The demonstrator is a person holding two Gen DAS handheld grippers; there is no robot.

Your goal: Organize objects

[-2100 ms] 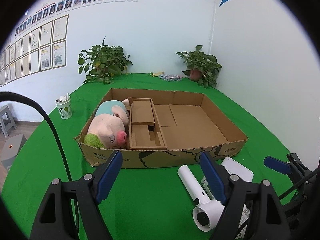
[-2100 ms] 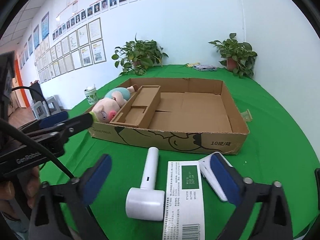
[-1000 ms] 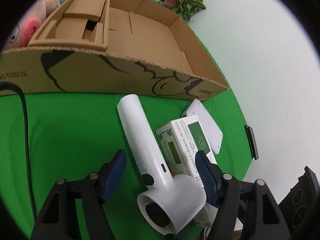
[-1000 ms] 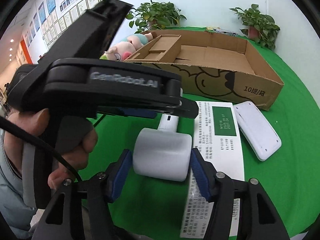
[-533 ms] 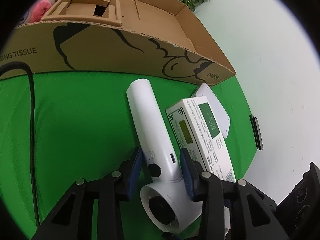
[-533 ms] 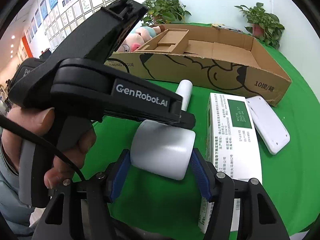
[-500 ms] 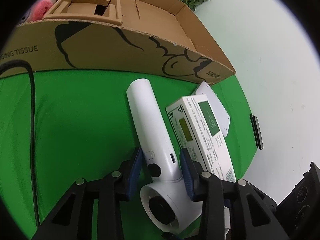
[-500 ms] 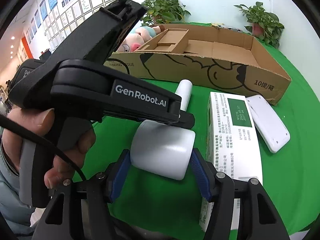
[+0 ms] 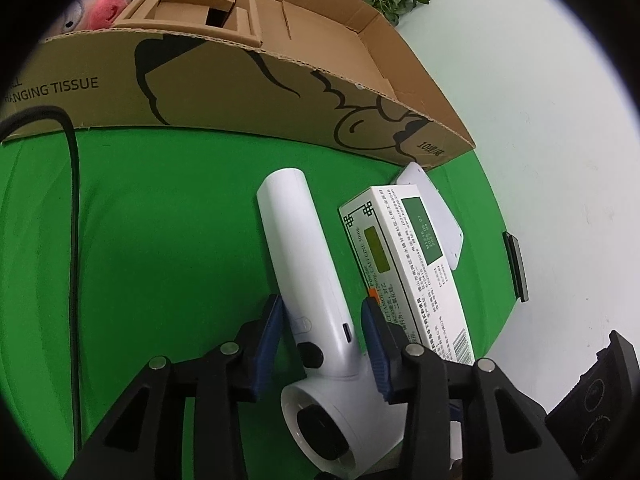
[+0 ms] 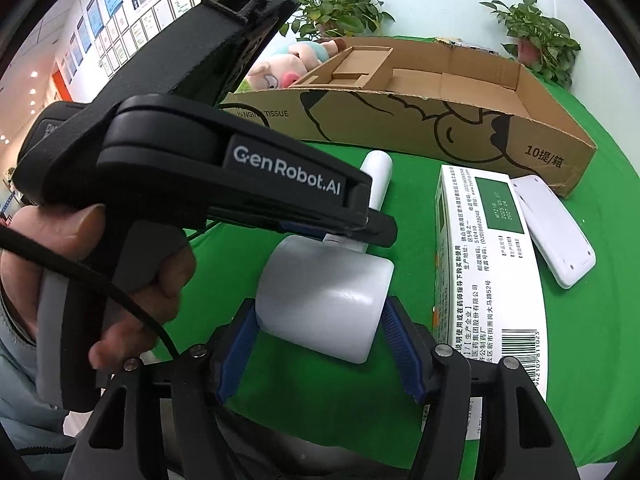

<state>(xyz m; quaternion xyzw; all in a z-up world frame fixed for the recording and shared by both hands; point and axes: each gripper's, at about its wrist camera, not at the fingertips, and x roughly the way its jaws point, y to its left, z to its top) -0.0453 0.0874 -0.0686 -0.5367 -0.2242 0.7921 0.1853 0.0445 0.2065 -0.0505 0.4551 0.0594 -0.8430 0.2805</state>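
A white hair dryer (image 9: 304, 264) lies on the green cloth in front of the cardboard box (image 9: 240, 92). My left gripper (image 9: 324, 332) is shut on its handle near the head. My right gripper (image 10: 320, 332) is shut on the dryer's round head (image 10: 324, 292), with the left gripper's black body (image 10: 200, 184) across the view above it. A white and green medicine box (image 9: 408, 264) lies right beside the dryer; it also shows in the right wrist view (image 10: 484, 248). A flat white device (image 10: 552, 228) lies to its right.
The cardboard box (image 10: 440, 120) holds a pink plush pig (image 10: 280, 68) at its left end and a cardboard insert (image 10: 352, 68). Potted plants (image 10: 536, 40) stand behind it. A black cable (image 9: 74, 200) runs over the cloth at left. The table edge is at right.
Both grippers have come in from above the table and closed on the hair dryer. In the last half second the dryer has lifted slightly; the grips are unchanged.
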